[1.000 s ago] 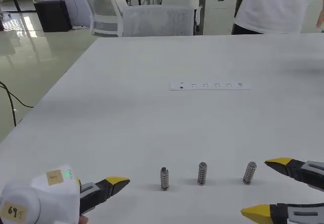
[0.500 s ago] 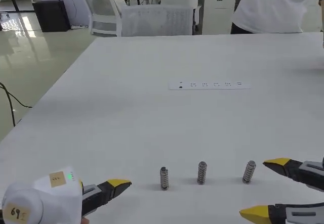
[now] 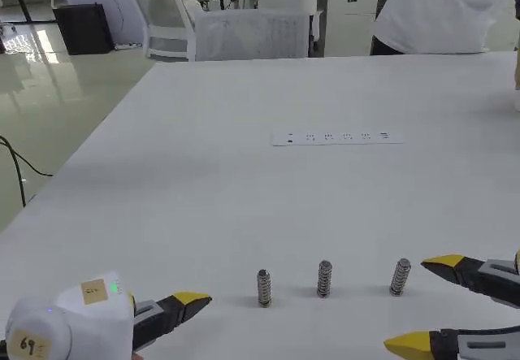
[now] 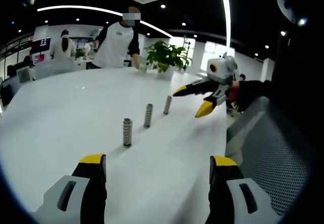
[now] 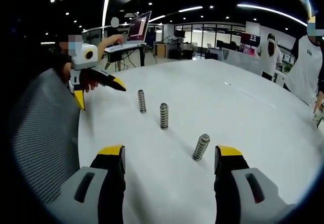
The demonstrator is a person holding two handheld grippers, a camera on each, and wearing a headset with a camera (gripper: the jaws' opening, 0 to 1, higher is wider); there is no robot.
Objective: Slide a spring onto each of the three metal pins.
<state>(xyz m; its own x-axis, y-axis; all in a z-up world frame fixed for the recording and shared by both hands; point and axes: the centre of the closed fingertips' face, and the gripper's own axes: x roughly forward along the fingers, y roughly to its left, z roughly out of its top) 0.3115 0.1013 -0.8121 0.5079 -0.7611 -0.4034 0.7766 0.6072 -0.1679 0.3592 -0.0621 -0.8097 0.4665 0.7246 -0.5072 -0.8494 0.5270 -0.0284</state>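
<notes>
Three metal springs stand in a row near the table's front edge: left (image 3: 264, 288), middle (image 3: 325, 279) and right (image 3: 400, 276), the right one leaning a little. Whatever holds them up is hidden inside the coils. My left gripper (image 4: 158, 161) is open and holds nothing, left of the row; the nearest spring (image 4: 127, 132) is ahead of its jaws, and one yellow fingertip (image 3: 191, 299) shows in the head view. My right gripper (image 3: 424, 303) is open and holds nothing, just right of the leaning spring (image 5: 201, 147), which stands between and ahead of its fingertips (image 5: 111, 150).
A white power strip (image 3: 337, 137) lies flat mid-table, well beyond the springs. The white table (image 3: 203, 197) runs wide and bare around them. Chairs (image 3: 252, 33) and a person in a white shirt (image 3: 443, 10) are at the far edge.
My left gripper has sunk slightly toward the bottom of the head view. The springs and the right gripper have stayed put.
</notes>
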